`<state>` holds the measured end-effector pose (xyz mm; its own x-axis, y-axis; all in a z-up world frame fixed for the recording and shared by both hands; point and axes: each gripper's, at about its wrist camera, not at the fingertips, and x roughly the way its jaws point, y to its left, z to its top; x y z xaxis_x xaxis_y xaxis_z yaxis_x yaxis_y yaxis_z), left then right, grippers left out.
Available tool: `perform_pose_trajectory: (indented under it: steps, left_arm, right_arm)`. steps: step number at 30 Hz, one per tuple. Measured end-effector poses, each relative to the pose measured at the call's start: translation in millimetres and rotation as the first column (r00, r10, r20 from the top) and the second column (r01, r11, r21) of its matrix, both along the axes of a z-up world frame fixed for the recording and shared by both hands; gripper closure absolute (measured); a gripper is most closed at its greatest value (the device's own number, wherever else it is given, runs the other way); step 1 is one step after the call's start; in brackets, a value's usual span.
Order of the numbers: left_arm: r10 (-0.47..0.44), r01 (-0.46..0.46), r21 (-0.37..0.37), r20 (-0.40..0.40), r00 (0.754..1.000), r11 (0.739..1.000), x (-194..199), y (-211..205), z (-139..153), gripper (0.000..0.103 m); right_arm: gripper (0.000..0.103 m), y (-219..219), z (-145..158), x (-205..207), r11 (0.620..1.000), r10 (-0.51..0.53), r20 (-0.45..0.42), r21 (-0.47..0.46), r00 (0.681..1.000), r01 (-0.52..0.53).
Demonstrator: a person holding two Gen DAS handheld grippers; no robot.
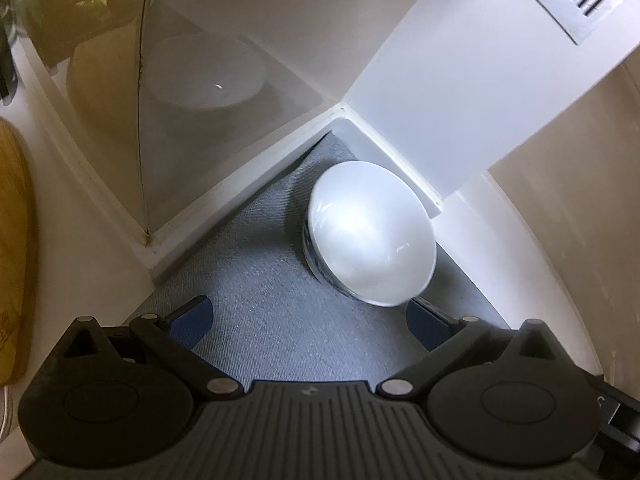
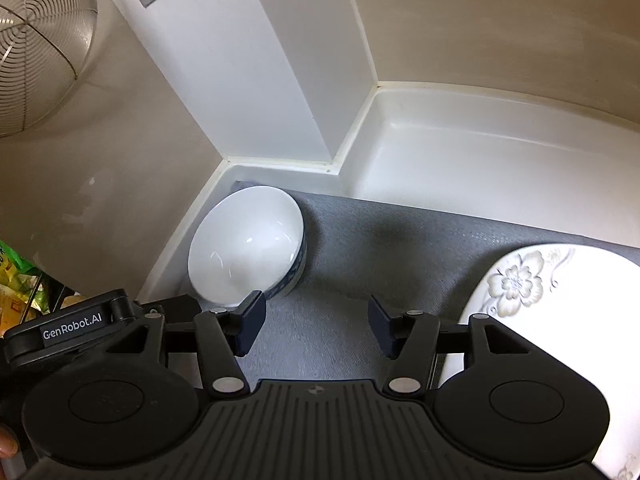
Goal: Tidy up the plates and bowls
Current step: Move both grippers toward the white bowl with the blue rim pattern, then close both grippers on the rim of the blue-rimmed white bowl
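- The white bowl (image 1: pixel 370 236) sat in the far corner of the bench (image 2: pixel 460 152), on the grey mat (image 1: pixel 260 292), close against the white edging where the two walls met — it looked already put in its place.
- The left tool (image 1: pixel 308 324) hung just in front of that bowl with its jaws spread wide and nothing between them; its right-hand finger was near the bowl's rim, and contact could not be told.
- The right tool (image 2: pixel 316 326) was also open and empty, over bare mat between the bowl (image 2: pixel 248 246) and the flowered plate (image 2: pixel 560 320).
- The plate lay flat on the right side of the mat, well apart from the bowl, partly hidden behind the right tool's body.
- By my reading, the bowl part was done or nearly so, and the plate was what remained — whether it needed moving or already lay where it belonged, the views did not settle.
- No other dishes showed on the mat.
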<state>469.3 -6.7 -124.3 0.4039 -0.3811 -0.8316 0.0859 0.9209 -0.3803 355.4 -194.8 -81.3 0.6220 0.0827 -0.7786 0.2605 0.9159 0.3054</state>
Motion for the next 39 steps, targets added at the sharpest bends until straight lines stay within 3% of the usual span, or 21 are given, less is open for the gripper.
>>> perform_pose_trajectory:
  steps: [11, 20, 39]
  left_arm:
    - [0.095, -0.096, -0.027, -0.032, 0.995, 0.995, 14, 2, -15, 0.001]
    - [0.226, -0.228, -0.073, -0.035, 0.974, 0.971, 18, 12, -27, 0.001]
    - [0.254, -0.259, -0.057, -0.075, 0.964, 0.964, 45, -11, -53, 0.001]
  right_arm:
    - [0.04, 1, -14, 25, 1.0, 0.008, -0.019, -0.003, 1.0, -0.008]
    - [0.039, 2, -26, 49, 1.0, 0.025, 0.011, 0.0, 1.0, -0.025]
    - [0.039, -5, -65, 86, 1.0, 0.009, -0.066, -0.025, 0.998, -0.01]
